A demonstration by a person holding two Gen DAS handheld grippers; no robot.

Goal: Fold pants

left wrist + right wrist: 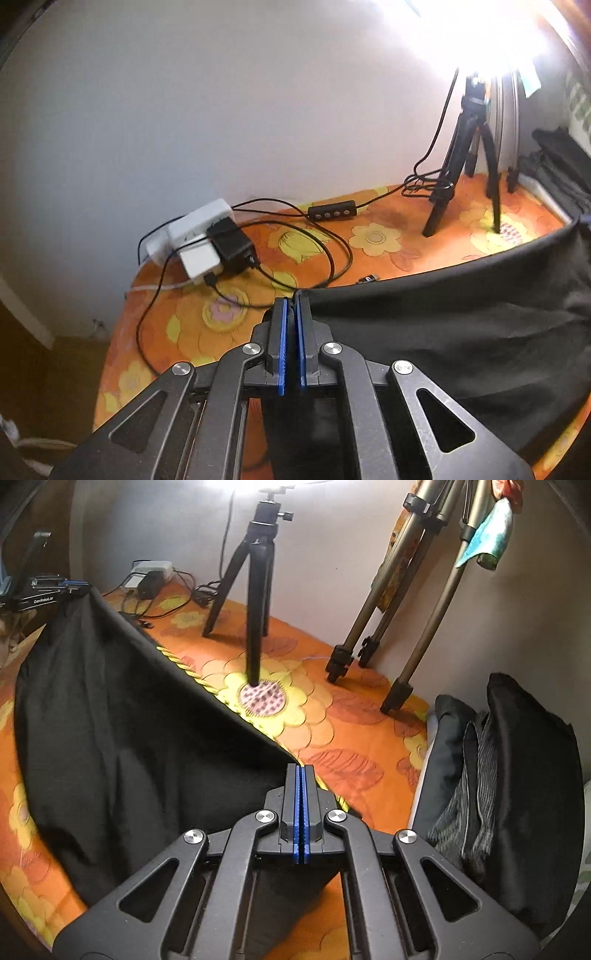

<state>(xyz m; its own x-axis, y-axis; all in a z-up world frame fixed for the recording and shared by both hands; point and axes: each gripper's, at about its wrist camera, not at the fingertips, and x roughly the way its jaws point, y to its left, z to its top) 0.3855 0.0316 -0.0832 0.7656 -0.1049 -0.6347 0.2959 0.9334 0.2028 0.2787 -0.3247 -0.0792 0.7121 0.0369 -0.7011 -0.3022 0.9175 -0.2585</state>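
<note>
Blue ribbed pads on the left gripper [291, 306] are pinched onto a bunched corner of the black pants [461, 332]; matte black linkage arms with steel pivot bolts fan out behind. Right gripper [301, 771] likewise clamped on the fabric edge, blue pads nearly flush. Pants [122, 746] hang as a taut, smooth black sheet between the two claws, soft creases running down, draped over the orange floral bedcover [332, 731]. A twisted yellow cord [195, 675] runs along the lifted edge, ahead-left of the right claw. Further out from the left claw: white power strip [192, 229] with a boxy black adapter [232, 243], thin looping cables, an inline switch [332, 212]. Black tripod [258, 590] stands ahead of the right claw, a bronze-toned tripod [399, 602] ahead-right, and a stack of dark folded clothes [498, 782] to its right.
</note>
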